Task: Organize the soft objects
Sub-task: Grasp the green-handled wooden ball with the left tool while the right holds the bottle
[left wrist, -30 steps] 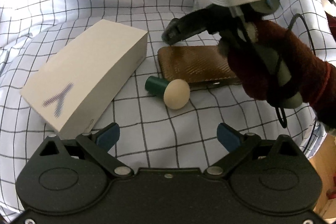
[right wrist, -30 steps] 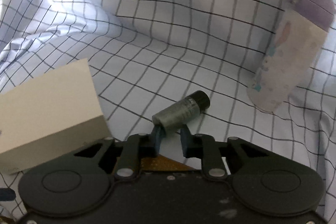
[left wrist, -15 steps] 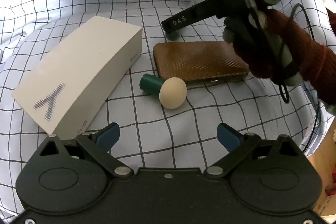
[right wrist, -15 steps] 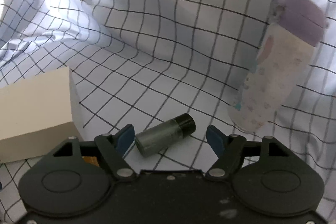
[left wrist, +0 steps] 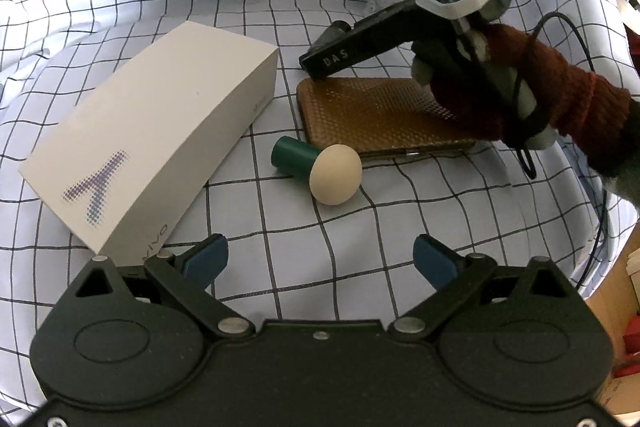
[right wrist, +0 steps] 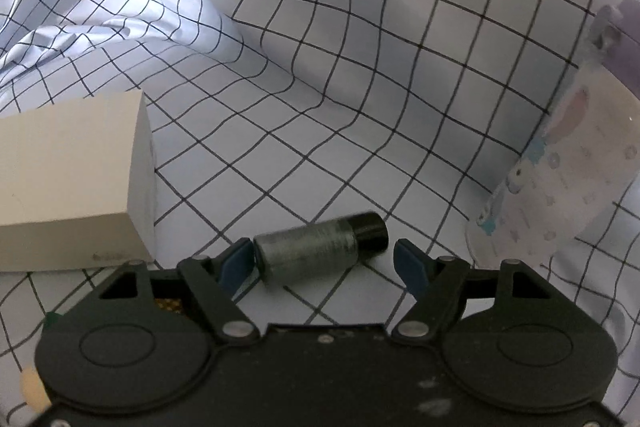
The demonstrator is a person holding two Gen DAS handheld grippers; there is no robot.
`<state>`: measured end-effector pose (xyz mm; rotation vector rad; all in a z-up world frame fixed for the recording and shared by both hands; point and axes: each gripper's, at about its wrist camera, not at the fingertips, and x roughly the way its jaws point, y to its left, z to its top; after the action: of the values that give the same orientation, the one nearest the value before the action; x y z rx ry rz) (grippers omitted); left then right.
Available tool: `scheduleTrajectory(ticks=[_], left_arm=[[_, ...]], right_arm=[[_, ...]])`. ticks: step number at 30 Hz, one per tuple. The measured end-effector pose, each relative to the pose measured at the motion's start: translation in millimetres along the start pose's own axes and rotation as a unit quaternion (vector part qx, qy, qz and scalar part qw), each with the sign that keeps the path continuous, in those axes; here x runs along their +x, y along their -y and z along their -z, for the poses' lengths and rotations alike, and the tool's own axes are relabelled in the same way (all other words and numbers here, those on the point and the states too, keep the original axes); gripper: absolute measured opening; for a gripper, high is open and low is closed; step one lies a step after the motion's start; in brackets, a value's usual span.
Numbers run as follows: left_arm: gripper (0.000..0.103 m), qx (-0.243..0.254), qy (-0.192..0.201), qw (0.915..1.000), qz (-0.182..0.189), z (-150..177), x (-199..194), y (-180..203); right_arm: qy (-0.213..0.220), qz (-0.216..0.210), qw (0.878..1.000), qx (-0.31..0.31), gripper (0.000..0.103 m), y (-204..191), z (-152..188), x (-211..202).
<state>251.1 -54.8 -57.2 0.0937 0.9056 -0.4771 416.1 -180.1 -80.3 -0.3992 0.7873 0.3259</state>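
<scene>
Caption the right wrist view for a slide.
Open right tool around a grey, black-capped cylinder lying on checked cloth, white box alongside.

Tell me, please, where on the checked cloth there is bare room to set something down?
Bare checked cloth lies between the left gripper and the mushroom toy, and behind the grey bottle up toward the folds. It is crowded where white box, toy and brown case sit close, under the right gripper.

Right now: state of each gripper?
Left gripper: open, nothing between the jaws.
Right gripper: open, not gripping; grey cylinder lies on the cloth between the jaws.
</scene>
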Motion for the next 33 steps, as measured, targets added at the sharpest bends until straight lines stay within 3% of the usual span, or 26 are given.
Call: scheduleTrajectory(ticks=[8, 13, 20, 26, 33], left_arm=[[0.096, 0.000, 0.000, 1.0000, 0.003, -0.9, 0.8, -0.7], [0.096, 0.004, 0.001, 1.0000, 0.000, -3.6, 0.2, -0.3], [0.096, 0.022, 0.009, 0.9997, 0.002, -11.5, 2.8, -0.4], [0.090, 0.042, 0.002, 0.9991, -0.007, -19.9, 15.4, 0.7], [0.080, 0.046, -0.010, 0.9988, -0.016, -20.4, 26.6, 6.6]], right_arm=[[-0.005, -0.012, 1.000, 0.021, 0.072, 6.1, -1.8, 0.3], [0.009, 0.018, 0.999, 0.047, 0.072, 5.8, 5.0, -12.9], [0.059, 0.068, 0.989, 0.113, 0.072, 3.4, 17.9, -79.2], [0.105, 0.094, 0.975, 0.170, 0.072, 3.8, 53.7, -149.0], [0.119, 0.090, 0.966, 0.210, 0.072, -3.0, 84.4, -179.6]])
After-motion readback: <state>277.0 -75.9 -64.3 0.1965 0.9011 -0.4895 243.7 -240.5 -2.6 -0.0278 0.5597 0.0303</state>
